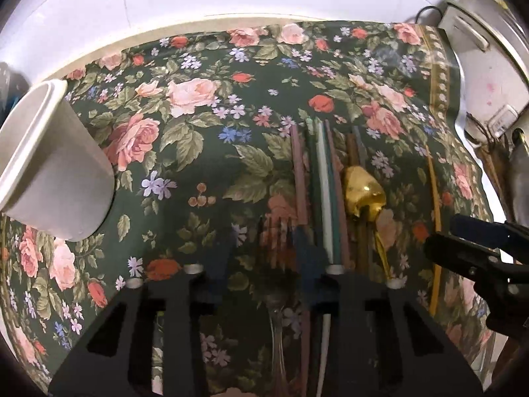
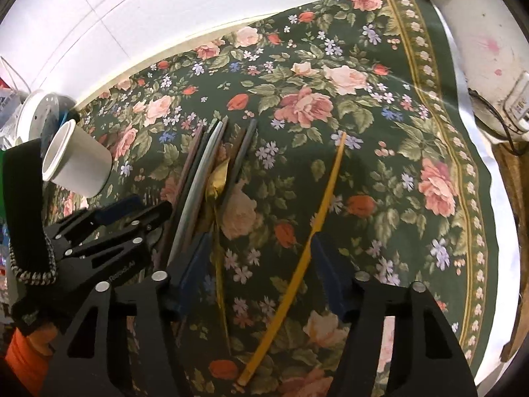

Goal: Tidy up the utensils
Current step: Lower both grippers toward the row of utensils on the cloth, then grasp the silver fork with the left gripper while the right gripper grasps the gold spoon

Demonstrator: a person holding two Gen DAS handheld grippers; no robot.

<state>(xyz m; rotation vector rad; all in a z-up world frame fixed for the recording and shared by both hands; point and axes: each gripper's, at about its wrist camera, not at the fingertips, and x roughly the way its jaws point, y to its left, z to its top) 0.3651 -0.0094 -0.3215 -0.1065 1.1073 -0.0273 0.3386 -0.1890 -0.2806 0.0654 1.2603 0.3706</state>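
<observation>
Desk (image 1: 205, 172): covered by a dark green floral cloth; it carries all the utensils and the cup.
Left claw (image 1: 264, 274): wide open, low over the near ends of the chopstick bundle and the clear fork, touching neither as far as can be seen.
Right claw (image 2: 261, 264): wide open, straddling the yellow chopstick without gripping it.
White cup (image 1: 59, 178): stands at the left of the desk, well apart from the utensils; its interior faces away in both views, so its contents cannot be told.
Chopstick bundle (image 1: 320, 182): several coloured sticks lying side by side near the desk's middle.
Yellow chopstick (image 2: 317, 218): lies alone and slanted, right of the bundle.
Gold spoon (image 1: 362, 195): bowl resting against the right side of the bundle, handle running toward the camera.
Clear fork (image 1: 277, 301): faint, lying left of the bundle under the left claw.
Step in hand: judged an approach before a first pick; nothing is lifted.
Next move: probably close the right claw across the yellow chopstick, lift it level, then carry it toward the cup, its likely holder.
</observation>
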